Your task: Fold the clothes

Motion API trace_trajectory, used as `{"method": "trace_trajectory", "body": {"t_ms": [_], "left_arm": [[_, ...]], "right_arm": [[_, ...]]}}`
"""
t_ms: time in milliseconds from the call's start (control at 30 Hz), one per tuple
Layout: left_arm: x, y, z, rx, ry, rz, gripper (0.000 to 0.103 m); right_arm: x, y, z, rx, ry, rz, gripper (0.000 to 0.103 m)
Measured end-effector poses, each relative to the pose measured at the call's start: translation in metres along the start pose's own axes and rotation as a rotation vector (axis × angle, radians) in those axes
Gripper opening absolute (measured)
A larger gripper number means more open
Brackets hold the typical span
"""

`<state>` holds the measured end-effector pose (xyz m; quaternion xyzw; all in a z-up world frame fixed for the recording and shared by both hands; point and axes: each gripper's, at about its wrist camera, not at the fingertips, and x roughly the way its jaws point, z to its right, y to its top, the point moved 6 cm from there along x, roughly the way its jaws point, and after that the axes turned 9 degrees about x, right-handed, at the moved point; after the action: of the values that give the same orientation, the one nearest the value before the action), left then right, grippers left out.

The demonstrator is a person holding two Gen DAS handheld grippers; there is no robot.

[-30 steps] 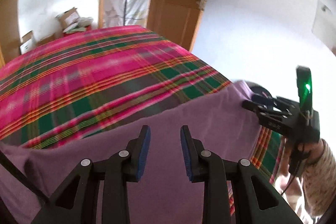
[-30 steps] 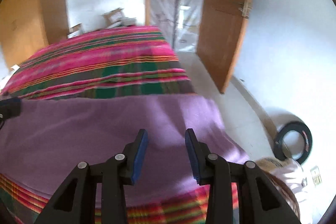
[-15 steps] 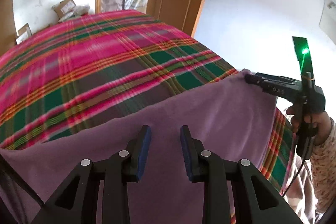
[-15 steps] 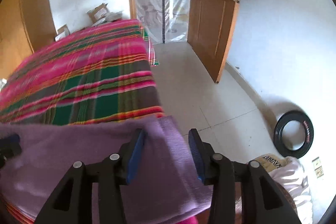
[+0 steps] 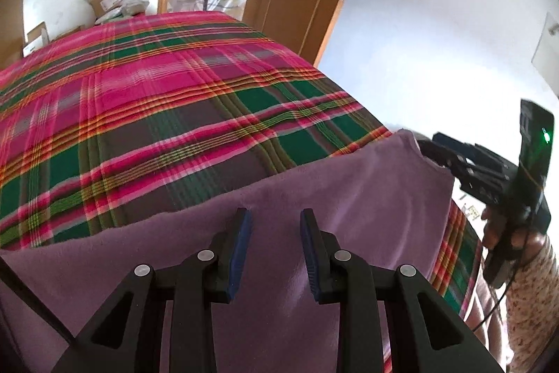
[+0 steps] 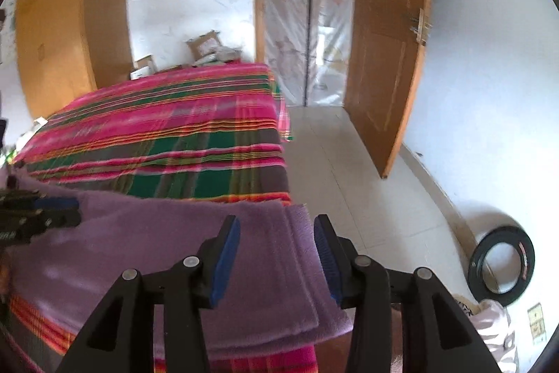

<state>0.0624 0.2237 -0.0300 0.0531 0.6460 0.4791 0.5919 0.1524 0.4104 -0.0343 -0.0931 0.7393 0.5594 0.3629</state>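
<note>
- The purple fleece garment [image 6: 195,264] lies across the near end of the bed, on the pink-and-green plaid bedspread [image 5: 146,114]; in the right wrist view it fills the lower centre of the frame, with stacked layers showing at its right edge.
- That right edge hangs slightly past the side of the bed, over the tiled floor [image 6: 353,198].
- The left gripper [image 5: 274,247], at the bottom centre of the left wrist view, hovers over the purple cloth with its jaws about half apart; nothing is between the blue pads and no cloth is pinched.
- The right gripper [image 6: 277,254], at the bottom centre of its own view, stands with jaws spread wide and empty, the garment's right edge lying below the gap.
- In the left wrist view the right gripper sits at the right edge of the frame, its tips just beside the garment's far right corner [image 5: 405,137]; whether they touch it I cannot tell.
- Judgement: the fold in hand looks laid down and let go, with the next grasp not yet made.
- Risk: with both grippers empty, the overhanging right edge could slide off the bed and drag the layers open.
- Risk: the fleece is thick and layered, so a grasp at that edge could catch only the top layer and peel the stack apart.
- Risk: closing too low could pinch the plaid bedspread along with the garment and pull it up.
</note>
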Motion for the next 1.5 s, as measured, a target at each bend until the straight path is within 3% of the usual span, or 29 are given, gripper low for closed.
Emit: {"method": "trace_trajectory", "body": {"t_ms": [200, 267, 433, 667, 733, 867, 1000, 1233, 1367, 1500], "left_arm": [[0.001, -0.001, 0.003, 0.005, 0.018, -0.003, 0.029], [0.001, 0.000, 0.002, -0.002, 0.021, -0.003, 0.029], [0.002, 0.002, 0.001, -0.053, -0.037, -0.010, 0.029], [0.008, 0.007, 0.019, -0.002, -0.016, -0.035, 0.029], [0.010, 0.007, 0.029, 0.023, -0.063, -0.047, 0.029], [0.015, 0.008, 0.046, 0.058, -0.082, -0.054, 0.029], [0.019, 0.010, 0.054, 0.059, -0.096, -0.062, 0.029], [0.023, 0.014, 0.063, 0.053, -0.103, -0.076, 0.029], [0.024, 0.015, 0.064, 0.050, -0.103, -0.079, 0.029], [0.025, 0.015, 0.065, 0.046, -0.104, -0.082, 0.029]], "right_arm": [[0.011, -0.008, 0.012, 0.015, 0.033, -0.091, 0.045], [0.013, -0.012, 0.022, 0.073, 0.043, -0.119, 0.045], [0.015, -0.013, 0.035, 0.151, 0.039, -0.129, 0.045], [0.001, -0.028, 0.044, 0.284, 0.061, -0.153, 0.045], [-0.005, -0.034, 0.046, 0.317, 0.068, -0.152, 0.045], [-0.014, -0.045, 0.053, 0.387, 0.071, -0.134, 0.045], [-0.014, -0.054, 0.062, 0.505, 0.128, -0.144, 0.045], [0.000, -0.051, 0.055, 0.561, 0.156, -0.161, 0.045], [-0.002, -0.050, 0.051, 0.535, 0.125, -0.138, 0.039], [-0.013, -0.040, 0.040, 0.420, 0.027, -0.077, 0.014]]}}
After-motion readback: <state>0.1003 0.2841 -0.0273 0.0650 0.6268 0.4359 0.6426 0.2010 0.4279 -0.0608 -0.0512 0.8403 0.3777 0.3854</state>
